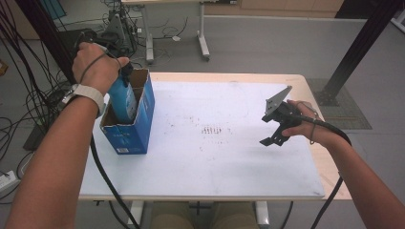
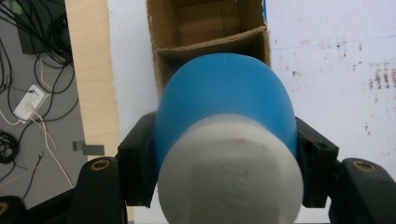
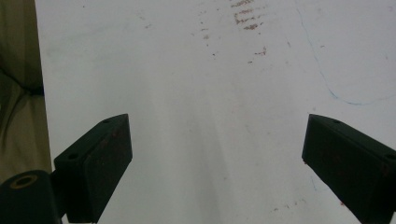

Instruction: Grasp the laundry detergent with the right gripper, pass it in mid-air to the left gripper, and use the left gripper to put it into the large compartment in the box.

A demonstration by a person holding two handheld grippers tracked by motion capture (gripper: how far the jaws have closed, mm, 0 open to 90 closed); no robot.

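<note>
Left gripper (image 2: 226,158) clamped on blue bottle (image 2: 224,102) over cardboard box (image 1: 143,119), right gripper (image 3: 217,163) wide apart, empty.

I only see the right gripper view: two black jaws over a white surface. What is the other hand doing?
Observer: The left gripper is shut on a blue bottle with a white cap.
Operator: Where is that bottle?
Observer: Its lower part sits inside an open blue cardboard box near the table's left edge.
Operator: Is the box one open space?
Observer: No, a cardboard divider splits it into compartments.
</note>
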